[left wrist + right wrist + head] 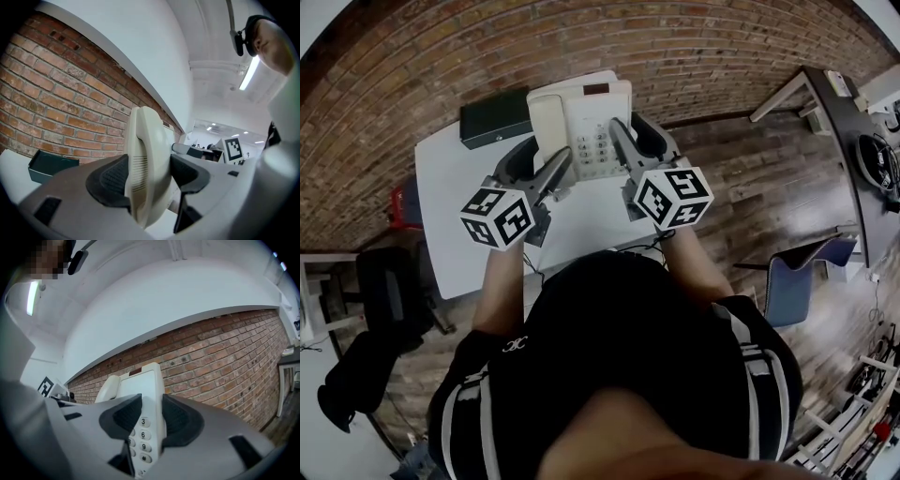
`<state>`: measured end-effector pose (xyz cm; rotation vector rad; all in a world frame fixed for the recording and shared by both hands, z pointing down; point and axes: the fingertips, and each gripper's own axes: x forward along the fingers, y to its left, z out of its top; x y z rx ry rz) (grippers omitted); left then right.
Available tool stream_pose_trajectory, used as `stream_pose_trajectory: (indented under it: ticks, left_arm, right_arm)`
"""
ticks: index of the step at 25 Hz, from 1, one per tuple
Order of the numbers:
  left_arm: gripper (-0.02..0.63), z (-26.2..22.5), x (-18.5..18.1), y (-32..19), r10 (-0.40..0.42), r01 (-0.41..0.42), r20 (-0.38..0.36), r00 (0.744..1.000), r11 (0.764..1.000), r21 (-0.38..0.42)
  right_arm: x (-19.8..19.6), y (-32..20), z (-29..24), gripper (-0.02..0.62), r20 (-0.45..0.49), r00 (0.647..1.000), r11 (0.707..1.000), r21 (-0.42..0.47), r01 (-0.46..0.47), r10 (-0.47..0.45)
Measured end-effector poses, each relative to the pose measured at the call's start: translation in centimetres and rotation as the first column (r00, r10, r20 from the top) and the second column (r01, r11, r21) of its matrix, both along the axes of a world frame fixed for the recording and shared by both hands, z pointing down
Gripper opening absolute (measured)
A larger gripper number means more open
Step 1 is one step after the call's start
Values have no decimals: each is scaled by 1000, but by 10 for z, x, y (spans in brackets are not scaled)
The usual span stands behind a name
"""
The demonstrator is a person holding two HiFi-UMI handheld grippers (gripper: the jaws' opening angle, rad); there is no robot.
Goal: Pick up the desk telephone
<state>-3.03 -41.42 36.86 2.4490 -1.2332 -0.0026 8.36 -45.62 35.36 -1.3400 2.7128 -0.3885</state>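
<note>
The cream desk telephone (581, 117) hangs above the white table (455, 234), gripped from both sides. My left gripper (549, 156) is shut on its handset side; in the left gripper view the handset (143, 154) stands edge-on, pinched between the dark pads of the left gripper (147, 177). My right gripper (631, 137) is shut on the keypad side. In the right gripper view the pads of the right gripper (151, 417) clamp the right edge of the telephone (143, 387), with number keys (142, 434) showing beside the left pad.
A dark green box (494, 119) lies at the table's far left corner, also seen low in the left gripper view (49, 165). A brick wall (412, 75) runs behind the table. A blue chair (797, 281) and a dark desk (848, 141) stand to the right.
</note>
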Motion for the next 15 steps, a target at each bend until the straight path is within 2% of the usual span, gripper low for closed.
stream_pose_trajectory:
  ticks: [6, 15]
  left_arm:
    - [281, 2, -4, 2, 15, -15, 1, 1000, 1000, 10]
    - [281, 13, -9, 3, 33, -33, -3, 999, 999, -29]
  right_arm:
    - [-3, 3, 4, 112, 5, 1000, 1000, -12, -5, 5]
    - [-8, 6, 14, 110, -3, 1000, 999, -44, -19, 18]
